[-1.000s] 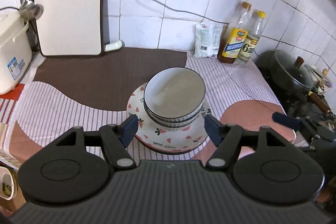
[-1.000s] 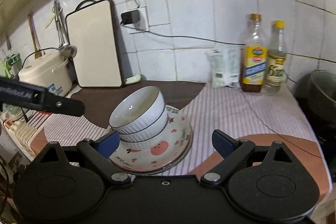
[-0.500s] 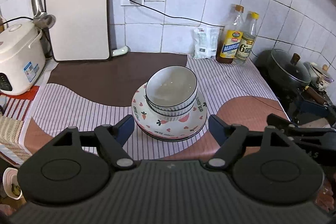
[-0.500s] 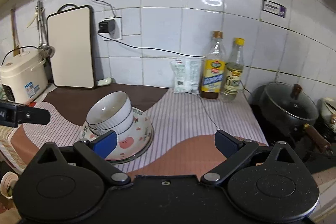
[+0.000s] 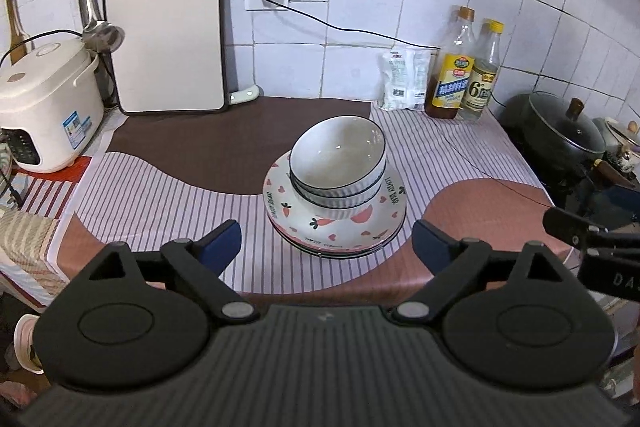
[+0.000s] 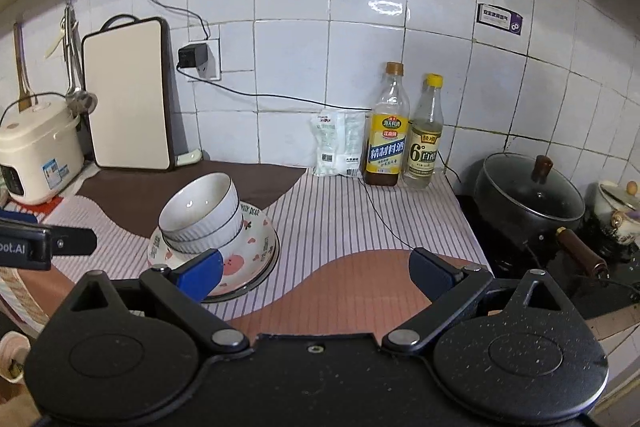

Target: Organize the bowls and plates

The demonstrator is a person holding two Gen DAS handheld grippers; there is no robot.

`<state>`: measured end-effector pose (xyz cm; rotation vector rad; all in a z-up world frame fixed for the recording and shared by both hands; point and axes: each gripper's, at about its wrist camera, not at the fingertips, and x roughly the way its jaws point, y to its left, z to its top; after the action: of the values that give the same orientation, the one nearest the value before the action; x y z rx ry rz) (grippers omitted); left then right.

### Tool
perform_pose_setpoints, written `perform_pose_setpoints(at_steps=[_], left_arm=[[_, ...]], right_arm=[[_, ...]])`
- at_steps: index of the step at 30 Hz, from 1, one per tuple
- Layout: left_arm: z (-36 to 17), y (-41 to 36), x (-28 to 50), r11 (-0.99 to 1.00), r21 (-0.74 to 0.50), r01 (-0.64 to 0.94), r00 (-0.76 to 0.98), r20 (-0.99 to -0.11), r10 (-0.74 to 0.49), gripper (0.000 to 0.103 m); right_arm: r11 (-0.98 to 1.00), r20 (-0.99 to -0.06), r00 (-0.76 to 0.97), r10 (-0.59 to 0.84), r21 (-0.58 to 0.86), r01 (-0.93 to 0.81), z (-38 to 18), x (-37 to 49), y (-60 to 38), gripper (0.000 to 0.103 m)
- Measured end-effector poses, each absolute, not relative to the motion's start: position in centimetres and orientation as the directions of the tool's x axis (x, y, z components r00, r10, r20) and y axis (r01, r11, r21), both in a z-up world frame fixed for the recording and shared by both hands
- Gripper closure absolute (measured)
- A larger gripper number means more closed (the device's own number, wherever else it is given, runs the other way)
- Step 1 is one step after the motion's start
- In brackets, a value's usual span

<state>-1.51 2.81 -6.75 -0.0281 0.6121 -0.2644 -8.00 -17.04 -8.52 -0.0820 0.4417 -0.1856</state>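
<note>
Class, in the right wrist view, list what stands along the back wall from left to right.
Rice cooker → cutting board → white packet → yellow-labelled bottle → yellow-capped bottle → lidded black pot.

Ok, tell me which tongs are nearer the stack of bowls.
Left, as far as I can judge. The left tongs face the stack of bowls head-on, open, short of it. The right tongs sit off to its right, also open, aimed past it.
</note>
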Motion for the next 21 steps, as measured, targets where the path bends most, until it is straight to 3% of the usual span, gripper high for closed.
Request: perform_pose_setpoints(at_steps=[21], left_arm=[[-7.4, 2.5, -2.2, 0.979, -0.093, 0.183, 0.810, -0.550, -0.203, 0.005]], right_arm=[[0.974, -0.414, 0.883, -0.221, -0.136, 0.180, -8.9, -9.3, -16.3, 0.000]])
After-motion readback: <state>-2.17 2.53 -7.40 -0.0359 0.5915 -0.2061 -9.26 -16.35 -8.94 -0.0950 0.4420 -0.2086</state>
